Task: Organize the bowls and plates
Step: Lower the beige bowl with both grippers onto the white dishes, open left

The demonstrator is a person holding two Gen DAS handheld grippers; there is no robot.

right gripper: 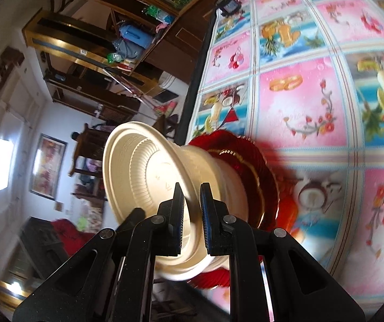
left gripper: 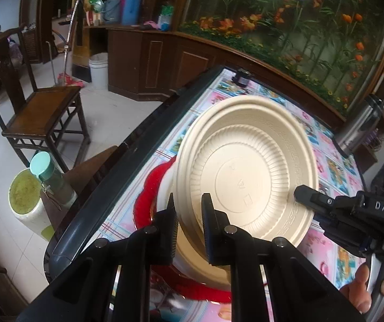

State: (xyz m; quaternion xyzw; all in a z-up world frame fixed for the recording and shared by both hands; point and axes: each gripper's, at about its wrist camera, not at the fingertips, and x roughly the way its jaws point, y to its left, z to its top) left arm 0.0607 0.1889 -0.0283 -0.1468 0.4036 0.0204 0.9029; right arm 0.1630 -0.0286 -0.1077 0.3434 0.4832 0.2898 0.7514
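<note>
A cream plastic bowl (left gripper: 248, 171) is held tilted above a stack of cream bowls (left gripper: 194, 257) that rests on red plates (left gripper: 149, 196) at the table's left edge. My left gripper (left gripper: 189, 228) is shut on the bowl's near rim. My right gripper (left gripper: 303, 196) comes in from the right and its fingers close on the bowl's right rim. In the right wrist view the right gripper (right gripper: 192, 220) is shut on the cream bowl's rim (right gripper: 138, 185), with the bowl stack (right gripper: 226, 177) and red plates (right gripper: 259, 166) behind it.
The table carries a pink and blue fruit-print cloth (left gripper: 328, 166) with a dark raised edge (left gripper: 127, 158). A small dark jar (left gripper: 241, 77) stands at the far corner. A steel flask (left gripper: 361, 126) is at the right. A wooden chair (left gripper: 41, 115) and a teal-capped bottle (left gripper: 49, 177) stand left of the table.
</note>
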